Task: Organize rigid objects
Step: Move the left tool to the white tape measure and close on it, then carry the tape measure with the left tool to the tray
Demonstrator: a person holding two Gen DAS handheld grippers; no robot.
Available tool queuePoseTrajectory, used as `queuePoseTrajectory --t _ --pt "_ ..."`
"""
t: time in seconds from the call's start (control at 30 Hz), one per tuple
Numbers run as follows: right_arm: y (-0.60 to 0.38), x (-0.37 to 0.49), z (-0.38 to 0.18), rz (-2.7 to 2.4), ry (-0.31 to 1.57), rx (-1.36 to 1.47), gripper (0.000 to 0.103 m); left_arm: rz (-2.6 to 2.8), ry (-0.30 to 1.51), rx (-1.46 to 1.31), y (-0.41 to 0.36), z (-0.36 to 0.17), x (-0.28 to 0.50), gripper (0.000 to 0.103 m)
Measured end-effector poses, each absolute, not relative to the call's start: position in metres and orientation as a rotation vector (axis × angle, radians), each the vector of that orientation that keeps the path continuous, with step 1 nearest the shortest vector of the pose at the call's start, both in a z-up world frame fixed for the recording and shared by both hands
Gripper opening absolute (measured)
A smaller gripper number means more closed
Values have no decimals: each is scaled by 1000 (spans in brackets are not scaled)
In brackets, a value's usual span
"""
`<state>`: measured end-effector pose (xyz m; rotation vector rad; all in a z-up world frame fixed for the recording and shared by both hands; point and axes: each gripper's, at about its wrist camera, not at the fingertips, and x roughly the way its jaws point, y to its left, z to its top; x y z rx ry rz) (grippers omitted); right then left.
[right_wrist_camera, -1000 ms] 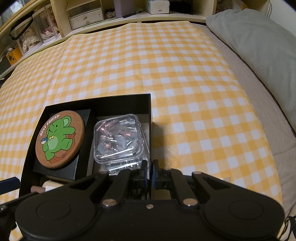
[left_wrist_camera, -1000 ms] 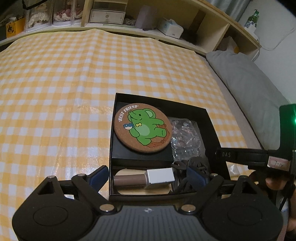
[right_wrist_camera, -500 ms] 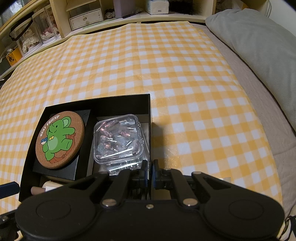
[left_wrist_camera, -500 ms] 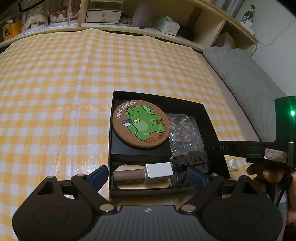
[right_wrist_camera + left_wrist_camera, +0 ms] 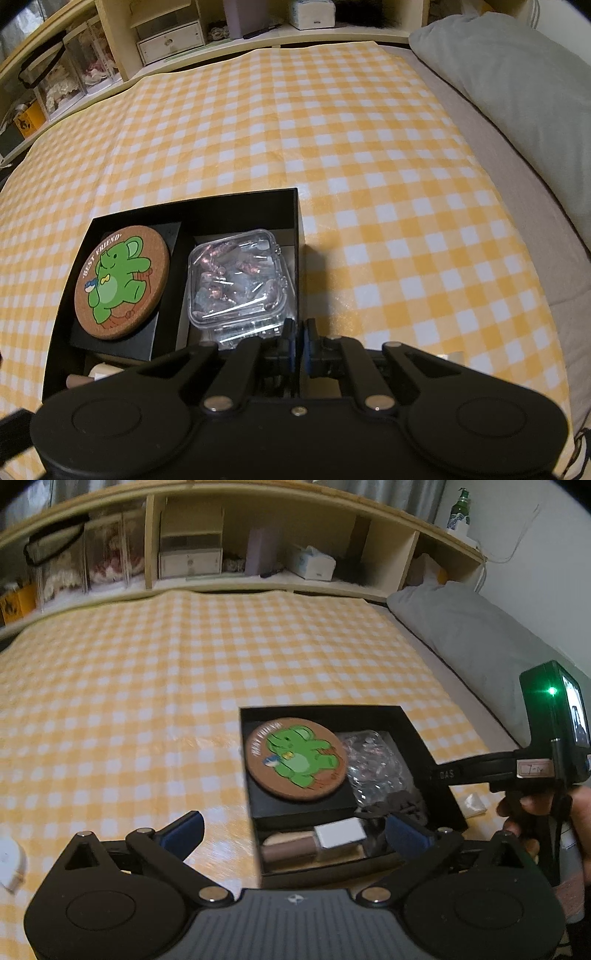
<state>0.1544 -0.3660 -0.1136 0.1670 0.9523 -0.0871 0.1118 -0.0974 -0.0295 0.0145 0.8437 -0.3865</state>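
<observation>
Left wrist view: a bed (image 5: 155, 686) under a yellow-and-white checked cloth fills the room, with a grey pillow (image 5: 480, 642) at its right and wooden shelves (image 5: 258, 554) behind. On the cloth sits an open black box (image 5: 424, 746). Inside it, a round cork coaster (image 5: 295, 760) with a green elephant lies flat on a black insert; just right of it is a clear case (image 5: 236, 277) of small pinkish pieces. At the box's near end lies a brown bottle (image 5: 291, 845) with a silver cap. The left tool (image 5: 295, 830) hangs over the box's near edge, its jaws spread wide, just opened further, gripping nothing. The right tool (image 5: 298, 343), held by a hand (image 5: 539, 812), is clamped thin on the box's right wall.
</observation>
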Motion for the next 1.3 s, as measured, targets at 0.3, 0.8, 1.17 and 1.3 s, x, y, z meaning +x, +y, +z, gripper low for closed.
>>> queuePoseTrajectory --t 0.3,0.8,1.17,1.3 --pt "-366 150 -104 -86 913 135 5 -286 801 68 -39 -15 135 103" --pt "-356 149 -104 -101 911 130 6 -74 968 143 81 -51 188 103" --pt "-352 153 -108 -94 928 123 12 11 1186 126 133 -101 206 75" --pt "-351 154 -109 -88 931 122 12 12 1208 120 138 -104 201 62"
